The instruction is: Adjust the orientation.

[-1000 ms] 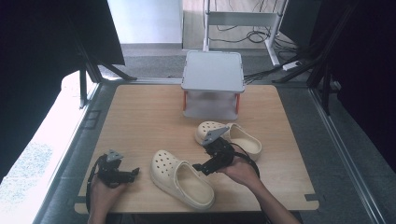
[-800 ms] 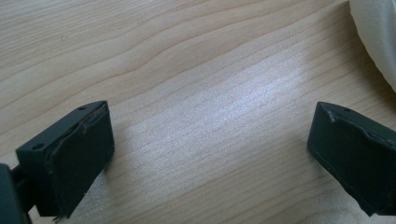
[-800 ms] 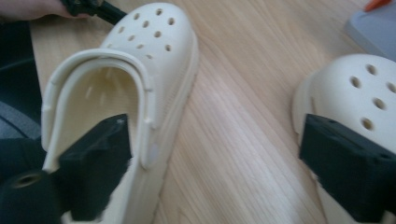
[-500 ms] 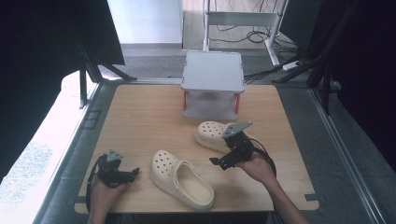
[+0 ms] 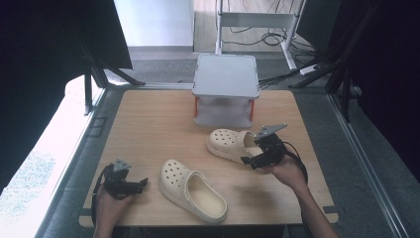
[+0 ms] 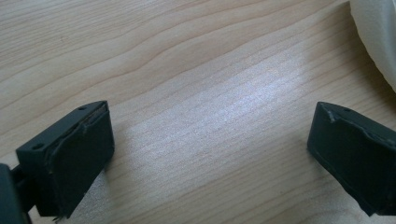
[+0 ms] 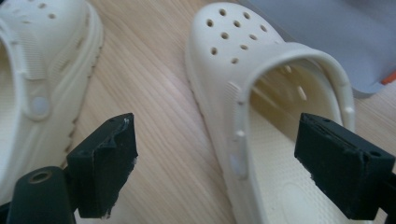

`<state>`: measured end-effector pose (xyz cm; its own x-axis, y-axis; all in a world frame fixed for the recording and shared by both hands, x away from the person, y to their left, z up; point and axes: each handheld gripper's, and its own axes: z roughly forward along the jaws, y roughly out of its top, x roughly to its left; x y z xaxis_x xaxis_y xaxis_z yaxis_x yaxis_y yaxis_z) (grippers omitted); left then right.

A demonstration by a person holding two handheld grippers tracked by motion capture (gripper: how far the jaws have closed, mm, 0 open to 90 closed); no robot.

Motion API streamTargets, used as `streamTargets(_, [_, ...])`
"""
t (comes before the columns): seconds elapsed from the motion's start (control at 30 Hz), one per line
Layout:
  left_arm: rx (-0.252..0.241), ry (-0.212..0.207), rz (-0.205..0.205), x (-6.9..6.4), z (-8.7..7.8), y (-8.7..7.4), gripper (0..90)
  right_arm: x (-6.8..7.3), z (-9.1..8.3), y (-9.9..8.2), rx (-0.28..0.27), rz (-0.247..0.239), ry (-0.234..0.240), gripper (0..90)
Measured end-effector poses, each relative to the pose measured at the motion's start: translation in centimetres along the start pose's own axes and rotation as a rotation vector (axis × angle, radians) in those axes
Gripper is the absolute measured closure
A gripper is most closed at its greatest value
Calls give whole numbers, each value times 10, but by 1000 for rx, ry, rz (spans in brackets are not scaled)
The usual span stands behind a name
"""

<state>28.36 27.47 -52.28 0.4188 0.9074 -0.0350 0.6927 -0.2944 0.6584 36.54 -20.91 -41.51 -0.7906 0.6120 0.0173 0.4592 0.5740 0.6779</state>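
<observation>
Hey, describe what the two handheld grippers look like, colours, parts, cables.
Both are black. The left gripper and the right gripper each carry a grey three-cornered plate on top and trail a black cable looping back by the hand. Up close, each has two blocky black jaws with matte pads, rough and chipped at the edges, with small screw holes. The forearms are bare, no sleeves.

Far shoe: cream perforated foam clog [image 5: 230, 144], upright on its sole on the wooden table, toe pointing left, lying just before the grey stand.
Near shoe: matching cream clog [image 5: 192, 189], upright, lying diagonally (toe up-left), well apart from the first.
</observation>
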Motion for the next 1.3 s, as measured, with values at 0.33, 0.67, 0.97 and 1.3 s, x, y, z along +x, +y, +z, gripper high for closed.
streamTargets(0.33, [1,0,2,0,0,0,6,-15,23,-1,26,17,-31,297])
streamTargets(0.67, [0,1,2,0,0,0,6,-20,51,4,60,-8,23,571])
streamTargets(0.97, [0,0,2,0,0,0,6,-11,48,10,69,-8,19,768])
streamTargets(1.3, [2,0,7,0,0,0,6,18,25,24,27,-30,24,768])
